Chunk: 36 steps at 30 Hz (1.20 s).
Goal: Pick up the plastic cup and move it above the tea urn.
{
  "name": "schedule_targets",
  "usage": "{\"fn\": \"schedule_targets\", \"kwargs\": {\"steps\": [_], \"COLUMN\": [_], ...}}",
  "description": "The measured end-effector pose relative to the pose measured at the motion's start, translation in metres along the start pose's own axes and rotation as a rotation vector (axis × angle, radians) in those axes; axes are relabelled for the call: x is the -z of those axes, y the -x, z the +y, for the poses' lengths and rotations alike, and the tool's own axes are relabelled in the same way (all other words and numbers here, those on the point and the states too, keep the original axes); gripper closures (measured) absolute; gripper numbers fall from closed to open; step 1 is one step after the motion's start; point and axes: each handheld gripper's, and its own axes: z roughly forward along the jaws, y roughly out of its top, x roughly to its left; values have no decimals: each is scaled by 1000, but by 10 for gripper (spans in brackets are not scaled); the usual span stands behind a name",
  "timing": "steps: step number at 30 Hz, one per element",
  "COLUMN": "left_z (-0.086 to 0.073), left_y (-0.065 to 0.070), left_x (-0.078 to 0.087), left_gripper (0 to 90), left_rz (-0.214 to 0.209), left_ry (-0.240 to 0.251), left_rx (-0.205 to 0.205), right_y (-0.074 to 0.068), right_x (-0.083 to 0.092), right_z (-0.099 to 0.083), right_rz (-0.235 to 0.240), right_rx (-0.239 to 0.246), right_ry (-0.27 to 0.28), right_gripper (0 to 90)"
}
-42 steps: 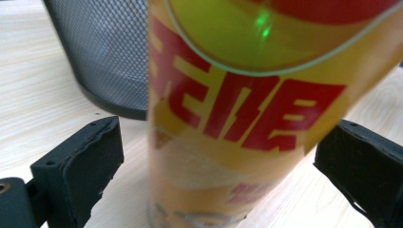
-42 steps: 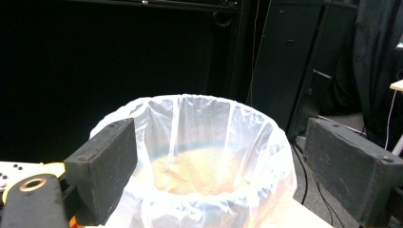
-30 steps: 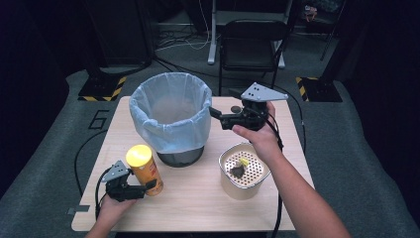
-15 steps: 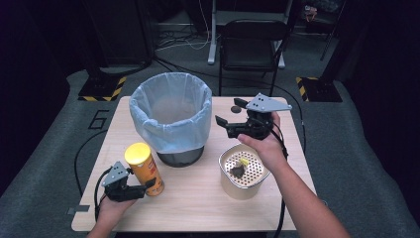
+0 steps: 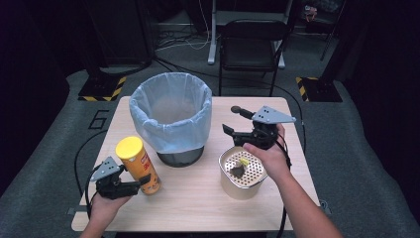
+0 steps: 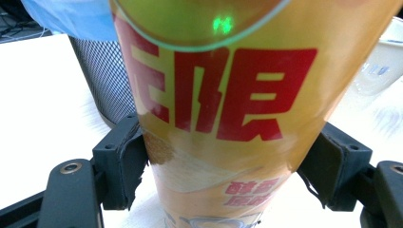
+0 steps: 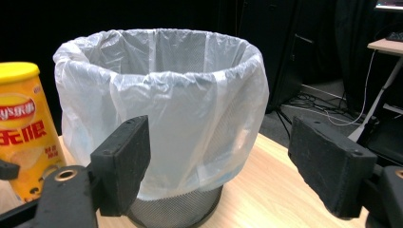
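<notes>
left gripper (image 5: 141,182): clamps chip can (image 5: 138,164) low | right gripper (image 5: 229,133): jaws spread, closing, empty | risk: tall can tips at bin (image 5: 171,119)

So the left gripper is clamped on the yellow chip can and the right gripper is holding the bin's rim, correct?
Not quite. The left gripper is clamped on the yellow chip can, but the right gripper holds nothing: the right gripper view shows its jaws apart in the air, short of the lined bin. They have just been closing with nothing between them.
</notes>
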Motion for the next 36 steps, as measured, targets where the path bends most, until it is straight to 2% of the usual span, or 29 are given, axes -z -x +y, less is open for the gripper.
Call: {"fn": "schedule_targets", "kwargs": {"steps": [2,4,8,11,13,17,23,26,27,29,30,36], "left_z": [7,13,30,43,49,61,77,84,87,94,96,116], "left_y": [1,2,5,9,10,13,15,15,15,15,15,22], "left_x": [4,7,13,18,19,23,29,33,34,38,39,47], "left_gripper": [243,243,243,243,243,243,244,244,244,244,244,244], "left_rz": [1,-3,-2,-6,-10,-14,-12,-12,-10,-12,-17,-37], "left_ry": [-10,-4,12,10,12,15,24,26,29,31,29,40], "left_rx": [-9,-8,-14,-16,-19,-25,-27,-29,-28,-29,-27,-46], "right_y": [0,-1,-5,-6,-7,-6,-8,-10,-10,-11,-11,-12], "right_x": [2,4,8,10,12,16,25,25,26,27,28,31], "right_z": [-2,-6,-13,-20,-24,-30,-35,-33,-32,-32,-32,-32], "right_rz": [-4,-6,-5,4,2,-9,-35,-46,-48,-42,-44,-39], "right_rx": [-4,-11,-17,-37,-71,-90,-74,-41,-30,-43,-31,-40], "right_ry": [-7,-3,-28,-25,-22,-18,-23,-50,-44,-46,-42,-35], "right_gripper": [224,227,229,229,229,229,229,228,228,227,228,228]}}
